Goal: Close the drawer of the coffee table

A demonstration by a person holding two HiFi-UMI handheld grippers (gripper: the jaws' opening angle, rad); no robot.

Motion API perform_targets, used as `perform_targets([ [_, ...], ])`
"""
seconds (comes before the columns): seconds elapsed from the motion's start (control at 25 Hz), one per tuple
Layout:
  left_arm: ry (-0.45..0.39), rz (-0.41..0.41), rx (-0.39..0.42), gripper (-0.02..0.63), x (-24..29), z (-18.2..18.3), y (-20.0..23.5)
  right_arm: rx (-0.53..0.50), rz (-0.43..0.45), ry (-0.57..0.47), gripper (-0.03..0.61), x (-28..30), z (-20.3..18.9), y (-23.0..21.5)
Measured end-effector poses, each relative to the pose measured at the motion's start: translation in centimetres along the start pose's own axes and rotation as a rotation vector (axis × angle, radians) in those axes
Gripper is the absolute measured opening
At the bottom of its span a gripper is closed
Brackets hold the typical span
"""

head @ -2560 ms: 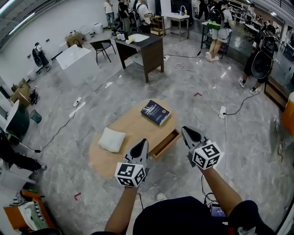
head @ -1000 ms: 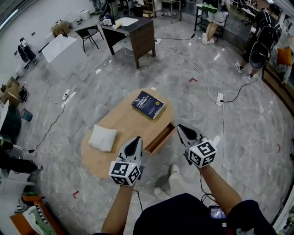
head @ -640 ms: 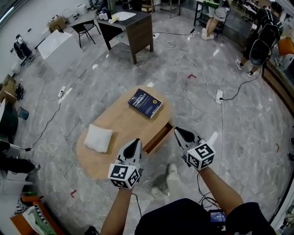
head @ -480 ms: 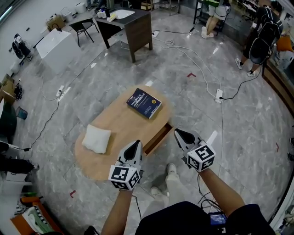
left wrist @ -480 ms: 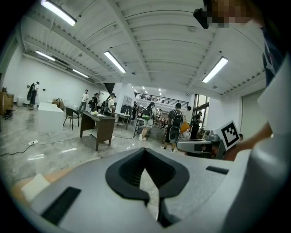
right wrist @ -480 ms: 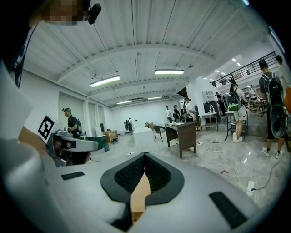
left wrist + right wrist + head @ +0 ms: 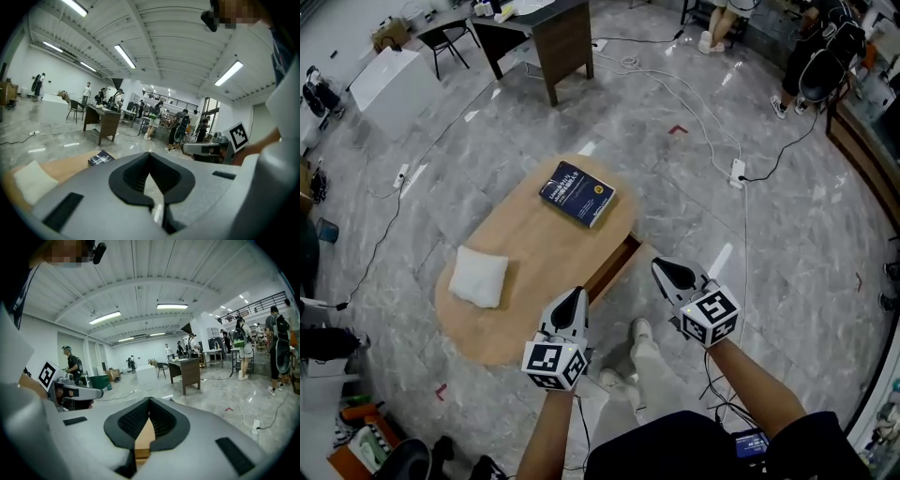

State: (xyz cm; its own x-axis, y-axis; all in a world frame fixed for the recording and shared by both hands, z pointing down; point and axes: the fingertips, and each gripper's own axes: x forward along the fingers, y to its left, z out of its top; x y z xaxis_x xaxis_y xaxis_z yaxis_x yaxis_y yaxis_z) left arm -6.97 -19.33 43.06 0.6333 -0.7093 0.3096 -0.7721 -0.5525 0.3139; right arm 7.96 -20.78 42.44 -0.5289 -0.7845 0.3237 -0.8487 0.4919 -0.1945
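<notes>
The oval wooden coffee table stands on the marble floor, and its drawer is pulled out on the side nearest me. My left gripper is shut and empty, hovering by the table's near edge just left of the drawer. To the right of the drawer, my right gripper is also shut and empty, over the floor. Neither touches the drawer. In the left gripper view the left gripper points across the table top; in the right gripper view wood shows through the right gripper.
A dark blue book and a white cushion lie on the table. My feet are beside the drawer. Cables and a power strip cross the floor at the right. A dark desk, a white box and people stand farther off.
I have stepped closer and the head view has tipped down, so the table now lies more to the left and my legs show. Both grippers stay shut; the drawer stays pulled out.
</notes>
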Motion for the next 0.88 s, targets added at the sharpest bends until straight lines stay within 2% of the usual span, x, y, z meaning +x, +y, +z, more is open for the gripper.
perform_targets([
  [0.56,0.052,0.024,-0.02,0.002,2.5,-3.9,2.7,0.017,0.004,0.06,0.014,3.2,-5.0,-1.9],
  [0.88,0.069,0.009,-0.028,0.002,4.2,-6.1,2.9,0.016,0.023,0.074,0.014,5.4,-7.0,-1.6],
])
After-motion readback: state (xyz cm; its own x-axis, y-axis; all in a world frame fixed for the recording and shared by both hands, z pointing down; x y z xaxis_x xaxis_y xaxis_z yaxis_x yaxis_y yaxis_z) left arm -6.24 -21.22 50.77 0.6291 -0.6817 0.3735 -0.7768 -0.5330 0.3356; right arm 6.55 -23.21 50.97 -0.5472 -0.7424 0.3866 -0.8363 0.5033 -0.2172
